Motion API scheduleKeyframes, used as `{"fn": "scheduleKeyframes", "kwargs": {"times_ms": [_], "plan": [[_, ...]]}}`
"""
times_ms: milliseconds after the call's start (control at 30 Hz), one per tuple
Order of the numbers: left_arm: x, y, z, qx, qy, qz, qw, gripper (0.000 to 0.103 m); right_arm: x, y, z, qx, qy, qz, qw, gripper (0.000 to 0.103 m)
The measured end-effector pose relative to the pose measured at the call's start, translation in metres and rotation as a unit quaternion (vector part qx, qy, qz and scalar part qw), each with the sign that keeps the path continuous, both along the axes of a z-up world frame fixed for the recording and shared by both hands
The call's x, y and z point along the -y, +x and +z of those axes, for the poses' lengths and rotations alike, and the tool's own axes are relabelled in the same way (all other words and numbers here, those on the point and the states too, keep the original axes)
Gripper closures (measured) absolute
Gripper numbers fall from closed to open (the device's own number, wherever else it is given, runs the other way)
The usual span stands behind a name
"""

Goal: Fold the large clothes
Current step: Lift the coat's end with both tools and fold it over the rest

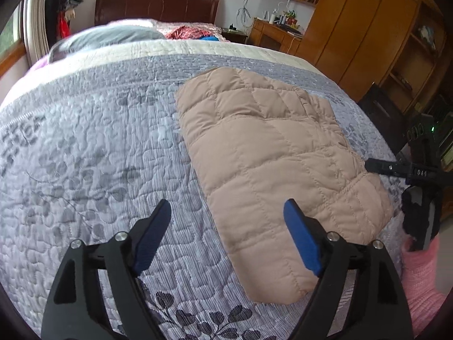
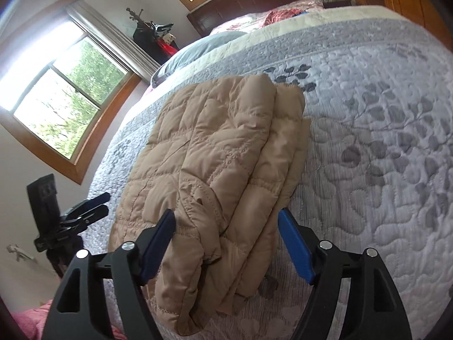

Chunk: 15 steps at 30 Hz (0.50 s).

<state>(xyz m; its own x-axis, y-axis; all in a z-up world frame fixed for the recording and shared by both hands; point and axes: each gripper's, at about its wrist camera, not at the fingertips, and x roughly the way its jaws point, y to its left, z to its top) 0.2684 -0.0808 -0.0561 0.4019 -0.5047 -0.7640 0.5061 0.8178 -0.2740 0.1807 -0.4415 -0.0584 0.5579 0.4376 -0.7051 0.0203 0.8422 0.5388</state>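
Tan quilted jacket [image 1: 271, 164] folded flat on bed quilt [image 1: 99, 141]; left claw [image 1: 228, 212] and right claw [image 2: 226, 221] both released, gripping nothing.

White "DA1" – on the right gripper [image 1: 396, 170], rest unreadable

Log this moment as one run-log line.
beige quilted puffer jacket: folded, flat on grey leaf-print quilt | left tongs: open, empty | right tongs: open, straddling jacket edge
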Motion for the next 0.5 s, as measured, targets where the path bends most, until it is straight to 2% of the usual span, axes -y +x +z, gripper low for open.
{"fn": "scheduleKeyframes", "kwargs": {"times_ms": [133, 200, 333, 500], "plan": [[-0.009, 0.018, -0.014, -0.054, -0.042, -0.004, 0.9977, 0.016, 0.004, 0.003, -0.010, -0.007, 0.031, 0.005, 0.999, 0.024], [-0.015, 0.030, -0.025, -0.089, -0.064, -0.003, 0.9939, 0.016, 0.006, 0.006, -0.014, -0.012, 0.046, 0.008, 0.999, 0.023], [-0.021, 0.048, -0.045, -0.149, -0.115, -0.016, 0.9820, 0.015, 0.010, 0.011, -0.022, -0.016, 0.069, 0.015, 0.997, 0.021], [-0.015, 0.065, -0.066, -0.199, -0.156, -0.041, 0.9666, 0.013, 0.010, 0.017, -0.037, -0.026, 0.102, 0.028, 0.994, 0.019]]}}
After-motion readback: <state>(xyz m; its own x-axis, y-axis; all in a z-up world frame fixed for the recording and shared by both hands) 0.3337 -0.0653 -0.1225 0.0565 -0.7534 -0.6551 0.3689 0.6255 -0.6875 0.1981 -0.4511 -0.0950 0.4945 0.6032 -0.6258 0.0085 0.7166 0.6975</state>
